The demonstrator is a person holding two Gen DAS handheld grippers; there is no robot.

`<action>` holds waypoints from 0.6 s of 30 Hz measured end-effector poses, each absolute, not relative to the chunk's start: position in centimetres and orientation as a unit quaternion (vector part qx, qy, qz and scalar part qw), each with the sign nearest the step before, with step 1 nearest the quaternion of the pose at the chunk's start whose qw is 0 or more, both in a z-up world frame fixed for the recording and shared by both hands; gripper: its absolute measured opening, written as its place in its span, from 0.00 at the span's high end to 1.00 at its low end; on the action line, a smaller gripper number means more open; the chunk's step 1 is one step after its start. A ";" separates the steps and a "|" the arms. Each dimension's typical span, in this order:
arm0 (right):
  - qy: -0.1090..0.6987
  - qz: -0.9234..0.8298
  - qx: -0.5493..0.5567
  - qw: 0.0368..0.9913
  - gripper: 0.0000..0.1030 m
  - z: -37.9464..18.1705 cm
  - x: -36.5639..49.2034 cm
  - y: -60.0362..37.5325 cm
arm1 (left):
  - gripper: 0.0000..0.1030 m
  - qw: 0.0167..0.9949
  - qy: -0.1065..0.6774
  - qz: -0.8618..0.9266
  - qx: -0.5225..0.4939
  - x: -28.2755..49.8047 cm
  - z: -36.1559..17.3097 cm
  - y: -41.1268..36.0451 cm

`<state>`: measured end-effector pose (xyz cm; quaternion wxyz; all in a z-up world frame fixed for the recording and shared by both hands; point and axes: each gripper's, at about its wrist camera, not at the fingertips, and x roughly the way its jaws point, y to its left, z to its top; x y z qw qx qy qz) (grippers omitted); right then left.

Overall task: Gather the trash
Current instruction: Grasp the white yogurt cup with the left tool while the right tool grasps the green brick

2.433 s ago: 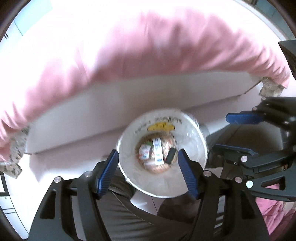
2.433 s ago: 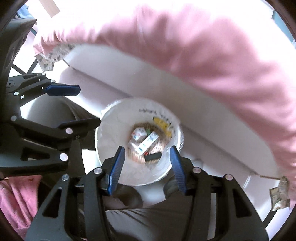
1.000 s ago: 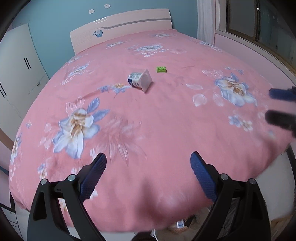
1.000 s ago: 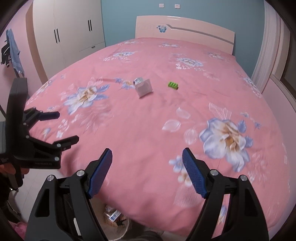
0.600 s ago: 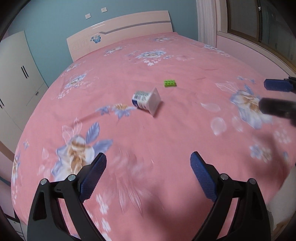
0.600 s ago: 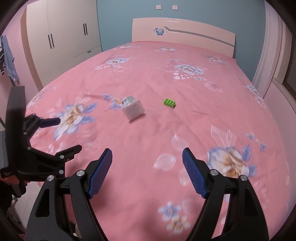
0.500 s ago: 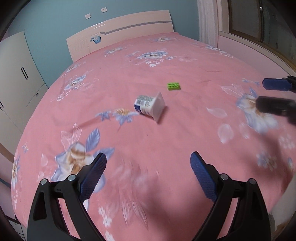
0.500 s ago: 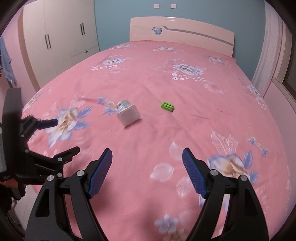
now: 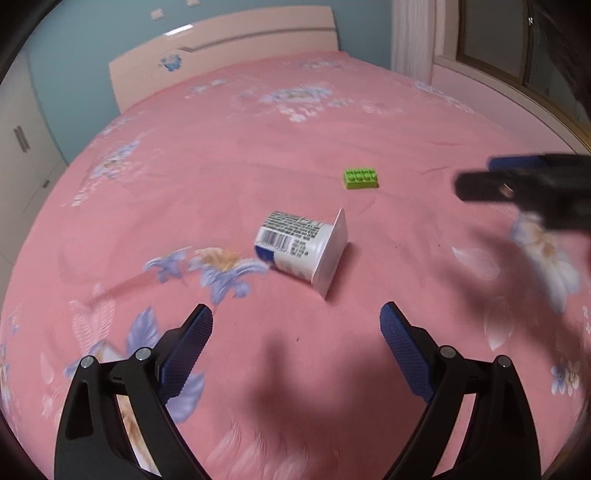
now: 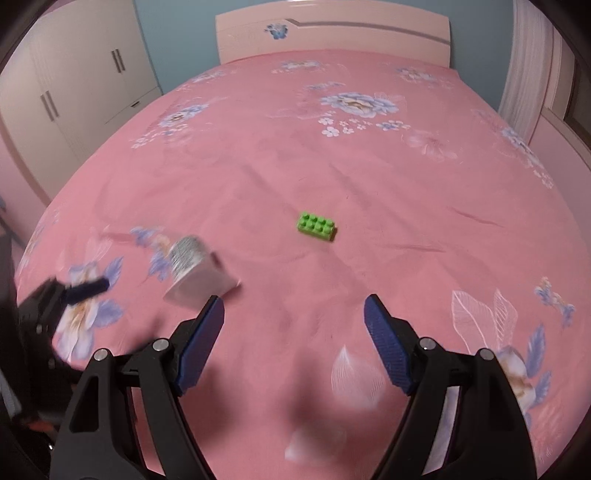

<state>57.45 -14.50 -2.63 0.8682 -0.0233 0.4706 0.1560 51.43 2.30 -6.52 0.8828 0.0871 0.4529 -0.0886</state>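
A white yogurt cup (image 9: 301,245) with a barcode label lies on its side on the pink floral bedspread (image 9: 258,155). It also shows in the right wrist view (image 10: 195,275), blurred. My left gripper (image 9: 295,332) is open and empty, a short way in front of the cup. My right gripper (image 10: 293,321) is open and empty, with the cup just beyond its left finger. A green toy brick (image 9: 361,178) lies behind the cup, and in the right wrist view (image 10: 316,225) ahead of the gripper. The right gripper shows blurred at the right of the left wrist view (image 9: 517,181).
The bed has a pale pink headboard (image 10: 332,31) against a blue wall. White wardrobes (image 10: 70,85) stand to the left. A window ledge and curtain (image 9: 413,40) run along the right side of the bed.
Both grippers rose from over the trash bin beside the bed and moved forward over the bedspread. The cup and brick are now much closer. Both grippers stay open.
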 end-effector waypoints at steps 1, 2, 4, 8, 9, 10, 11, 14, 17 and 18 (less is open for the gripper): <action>0.474 0.153 -0.022 0.867 0.25 -3.0 58.5 -14.3 | 0.09 0.883 0.451 -0.089 0.090 52.1 -6.8 2.3; 0.477 0.150 -0.022 0.866 0.25 -3.4 59.5 -14.1 | 0.09 0.884 0.449 -0.091 0.092 52.7 -7.0 2.3; 0.485 0.135 -0.022 0.864 0.25 -4.6 61.9 -13.6 | 0.09 0.886 0.442 -0.100 0.093 53.8 -7.3 2.1; 0.502 0.109 -0.012 0.858 0.25 -7.1 66.1 -13.0 | 0.09 0.890 0.432 -0.108 0.102 56.4 -8.2 1.7; 0.509 0.103 -0.008 0.855 0.25 -7.8 67.0 -12.9 | 0.09 0.889 0.433 -0.108 0.104 57.2 -8.7 1.6; 0.514 0.097 -0.002 0.852 0.25 -8.4 67.8 -12.9 | 0.09 0.888 0.435 -0.109 0.103 57.6 -9.0 1.6; 0.519 0.090 0.002 0.850 0.25 -9.0 68.6 -12.8 | 0.09 0.886 0.438 -0.113 0.100 58.2 -9.4 1.6; 0.531 0.081 0.013 0.843 0.25 -10.7 70.3 -12.5 | 0.09 0.885 0.440 -0.122 0.092 59.3 -10.6 1.8; 0.539 0.078 0.033 0.838 0.27 -12.0 71.7 -12.3 | 0.14 0.883 0.444 -0.126 0.084 59.9 -11.5 1.9; 0.541 0.076 0.040 0.837 0.30 -12.3 71.9 -12.3 | 0.19 0.882 0.447 -0.130 0.077 60.2 -11.8 1.8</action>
